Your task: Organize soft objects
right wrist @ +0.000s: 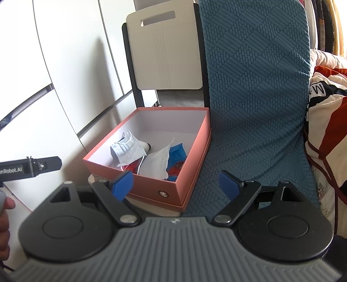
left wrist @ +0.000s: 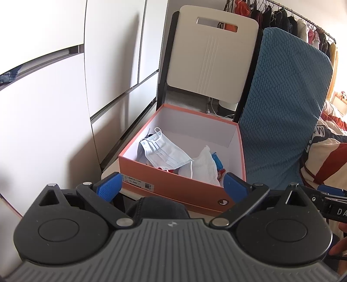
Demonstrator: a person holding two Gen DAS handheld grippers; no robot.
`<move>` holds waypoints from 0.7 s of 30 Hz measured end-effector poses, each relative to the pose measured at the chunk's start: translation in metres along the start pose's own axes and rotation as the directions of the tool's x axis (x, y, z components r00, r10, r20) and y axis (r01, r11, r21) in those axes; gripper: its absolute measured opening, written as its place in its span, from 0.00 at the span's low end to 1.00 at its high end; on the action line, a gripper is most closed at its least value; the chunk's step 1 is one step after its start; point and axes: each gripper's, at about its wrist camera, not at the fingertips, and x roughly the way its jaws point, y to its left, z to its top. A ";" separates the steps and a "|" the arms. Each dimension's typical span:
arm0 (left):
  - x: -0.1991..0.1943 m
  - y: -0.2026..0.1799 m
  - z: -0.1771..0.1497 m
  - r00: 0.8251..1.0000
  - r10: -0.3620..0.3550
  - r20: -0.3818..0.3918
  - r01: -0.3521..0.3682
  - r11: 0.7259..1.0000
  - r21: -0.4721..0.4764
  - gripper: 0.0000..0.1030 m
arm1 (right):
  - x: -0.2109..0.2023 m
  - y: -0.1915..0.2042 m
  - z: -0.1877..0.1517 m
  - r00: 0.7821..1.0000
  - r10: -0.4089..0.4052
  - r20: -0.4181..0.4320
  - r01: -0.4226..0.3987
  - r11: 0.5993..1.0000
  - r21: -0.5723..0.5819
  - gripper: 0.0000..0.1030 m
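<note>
Soft objects sit gathered in the box [left wrist: 173, 186], an open pink cardboard carton resting on the seat of a pale chair [left wrist: 212, 58], just beside a chair with a teal cover [left wrist: 286, 104]. Behind and to the side of these, a bedspread [right wrist: 325, 121] in red, cream and black lies bunched, and a clothes rail [left wrist: 282, 17] hangs full of garments in the far corner.

Inside the box, the largest piece is a white cloth [left wrist: 206, 167] crumpled against the near wall. Next to it lies a pale blue face mask [left wrist: 164, 154], spread over other things with one ear loop raised. A blue and red printed item [right wrist: 176, 160] is tucked by the right wall; what it is I cannot tell.

The left gripper [left wrist: 171, 187] hovers near the box front with fingers wide apart and nothing between them. The right gripper [right wrist: 175, 185] does likewise, fingers spread and empty.

Judging from this, much of the job looks finished: several items are already in the box, and no loose soft thing is visible on either seat. Whether more remain out of view cannot be told.
</note>
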 end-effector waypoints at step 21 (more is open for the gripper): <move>0.001 -0.001 -0.001 0.999 -0.022 -0.035 0.022 1.000 0.002 0.99 | -0.002 -0.001 -0.003 1.000 -0.019 0.002 0.019 1.000 0.002 0.85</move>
